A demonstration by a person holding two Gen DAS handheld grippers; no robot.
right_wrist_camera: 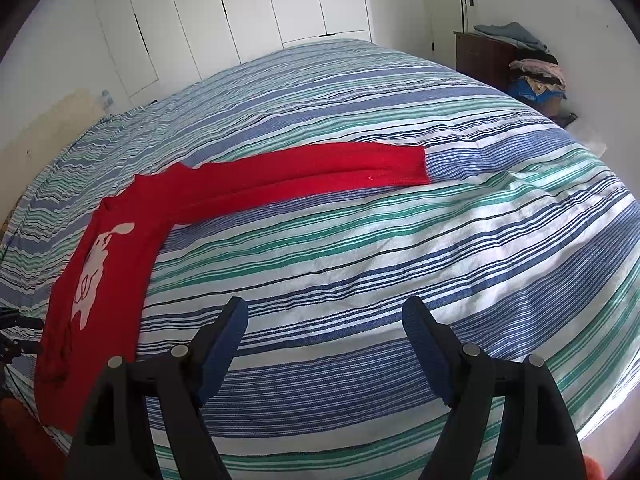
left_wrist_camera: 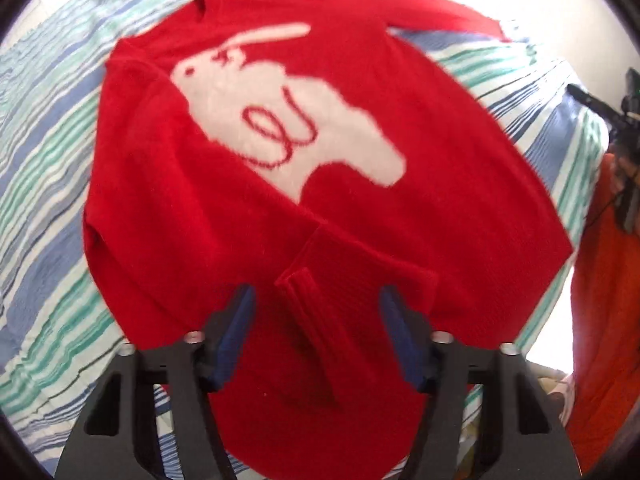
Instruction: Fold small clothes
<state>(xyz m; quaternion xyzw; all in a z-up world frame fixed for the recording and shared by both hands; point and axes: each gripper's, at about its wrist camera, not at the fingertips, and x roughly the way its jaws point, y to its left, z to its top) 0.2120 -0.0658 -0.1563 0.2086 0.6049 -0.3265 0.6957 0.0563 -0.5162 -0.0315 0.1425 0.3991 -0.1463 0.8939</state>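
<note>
While the left wrist camera is looking down along its fingers, the left gripper (left_wrist_camera: 316,312) is hovering with its jaws spread wide and nothing between them. Directly under and ahead of it a red sweater (left_wrist_camera: 224,200) is lying front-up on the striped bed (left_wrist_camera: 44,184), its white rabbit motif (left_wrist_camera: 288,108) facing the camera. One sleeve (left_wrist_camera: 344,280) is lying folded across the lower body of the sweater, and its ribbed cuff is sitting just ahead of the gap between the fingers; whether the fingertips are touching the knit is hard to tell.

From the right wrist camera, the right gripper (right_wrist_camera: 325,320) is also standing released, holding nothing, above bare striped bed (right_wrist_camera: 400,280). The red sweater (right_wrist_camera: 112,280) is lying off to its left, near the bed's edge, apart from the fingers. The other sleeve (right_wrist_camera: 320,168) is stretching straight out across the bed, well ahead of the gripper.
</note>
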